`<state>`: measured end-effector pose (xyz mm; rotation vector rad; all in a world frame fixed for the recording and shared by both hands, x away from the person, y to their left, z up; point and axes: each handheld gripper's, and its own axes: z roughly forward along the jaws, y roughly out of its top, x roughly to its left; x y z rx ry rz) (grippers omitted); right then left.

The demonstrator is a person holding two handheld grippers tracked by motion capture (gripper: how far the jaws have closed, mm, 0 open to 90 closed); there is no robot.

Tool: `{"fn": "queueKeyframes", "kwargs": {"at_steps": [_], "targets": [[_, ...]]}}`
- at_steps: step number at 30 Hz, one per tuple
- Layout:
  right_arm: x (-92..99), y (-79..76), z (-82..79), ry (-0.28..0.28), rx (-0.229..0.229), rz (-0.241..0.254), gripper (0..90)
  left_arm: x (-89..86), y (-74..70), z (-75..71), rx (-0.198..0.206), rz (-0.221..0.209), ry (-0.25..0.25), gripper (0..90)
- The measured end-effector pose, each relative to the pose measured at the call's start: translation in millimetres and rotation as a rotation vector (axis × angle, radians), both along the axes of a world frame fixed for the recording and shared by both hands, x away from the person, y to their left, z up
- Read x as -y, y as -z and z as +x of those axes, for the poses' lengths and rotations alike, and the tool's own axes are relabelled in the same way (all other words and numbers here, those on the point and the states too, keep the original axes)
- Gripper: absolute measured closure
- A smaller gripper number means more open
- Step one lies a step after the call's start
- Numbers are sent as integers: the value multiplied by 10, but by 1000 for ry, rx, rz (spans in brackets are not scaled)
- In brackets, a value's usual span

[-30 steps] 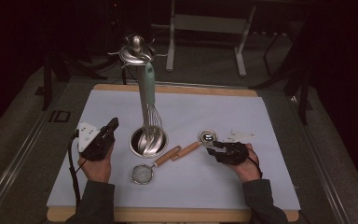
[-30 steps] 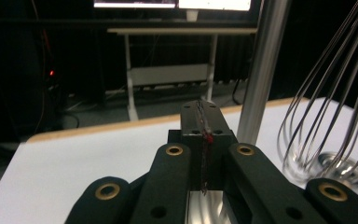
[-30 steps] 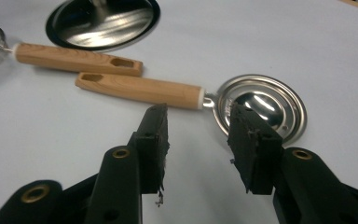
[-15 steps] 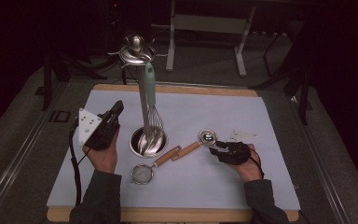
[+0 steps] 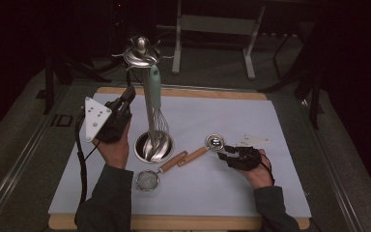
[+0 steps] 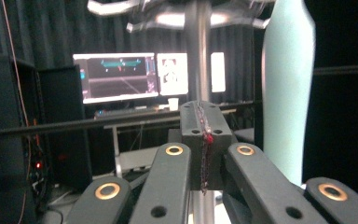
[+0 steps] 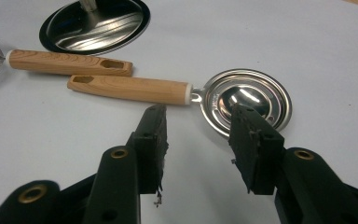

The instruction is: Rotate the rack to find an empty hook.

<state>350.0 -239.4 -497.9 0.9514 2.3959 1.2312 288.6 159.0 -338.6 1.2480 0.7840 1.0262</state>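
White mat point(image 5: 290, 145): spoon point(image 7: 186, 93) just beyond parted right fingers point(image 7: 249, 149); left fingers point(image 6: 200, 140) closed.

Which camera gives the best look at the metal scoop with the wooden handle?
The right gripper view: the scoop lies close, just beyond the open right gripper, bowl and wooden handle sharp. The high view shows the same scoop small but whole. In the left gripper view it isn't visible.

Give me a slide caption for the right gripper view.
Open right gripper poised over a wooden-handled metal spoon on the white mat.
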Motion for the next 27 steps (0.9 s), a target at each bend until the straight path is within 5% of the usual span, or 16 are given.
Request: {"fn": "queueKeyframes", "kwargs": {"at_steps": [8, 14, 27], "targets": [[30, -14, 1, -2, -14, 42, 560, 24, -207, -10, 53, -33, 49, 898], [31, 14, 8, 0, -17, 25, 555, 5, -338, -24, 78, -68, 72, 898], [20, 32, 9, -6, -26, 24, 552, 1, -407, -14, 93, -70, 48, 898]]}}
